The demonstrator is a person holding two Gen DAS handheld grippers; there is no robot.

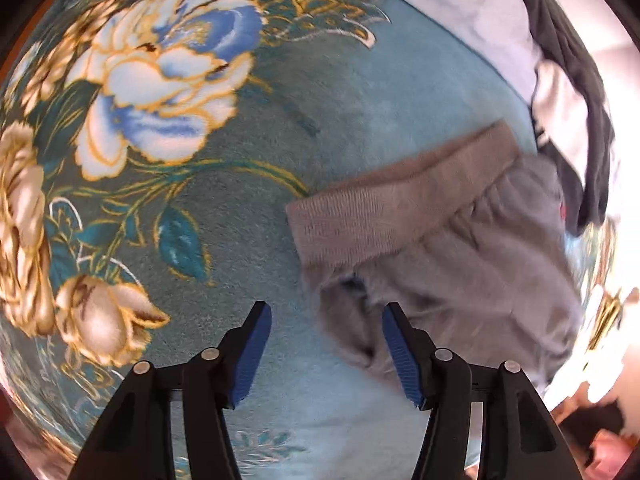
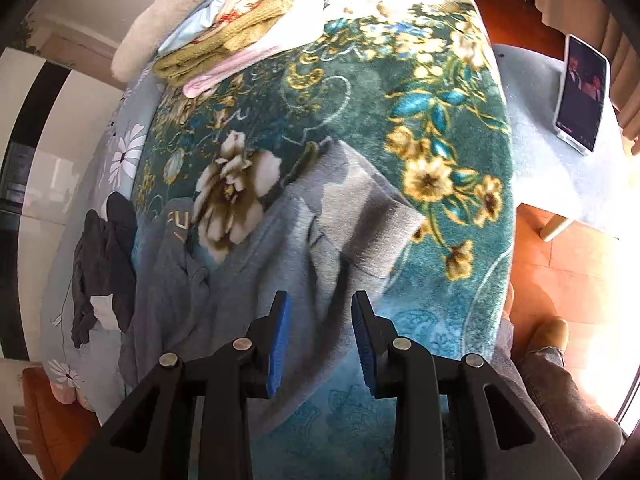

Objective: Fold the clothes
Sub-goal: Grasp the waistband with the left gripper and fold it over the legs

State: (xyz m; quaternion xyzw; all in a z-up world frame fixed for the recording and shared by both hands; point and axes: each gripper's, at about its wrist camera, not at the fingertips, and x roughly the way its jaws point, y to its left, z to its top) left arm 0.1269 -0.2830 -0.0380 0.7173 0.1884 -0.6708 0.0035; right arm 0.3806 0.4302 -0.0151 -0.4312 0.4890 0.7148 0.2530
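Left wrist view: left gripper [image 1: 326, 330] spread, nothing pinched, above the floral blanket [image 1: 248, 168]. Grey garment [image 1: 452, 256] lies just right of the tips; its ribbed band [image 1: 396, 204] runs lower-left to upper-right.

Right wrist view: right gripper [image 2: 320, 320] partly spread, empty, over the grey garment [image 2: 256, 248]. Long axis runs away, ribbed band [image 2: 384, 224] at far right. Right hand sits nearer.
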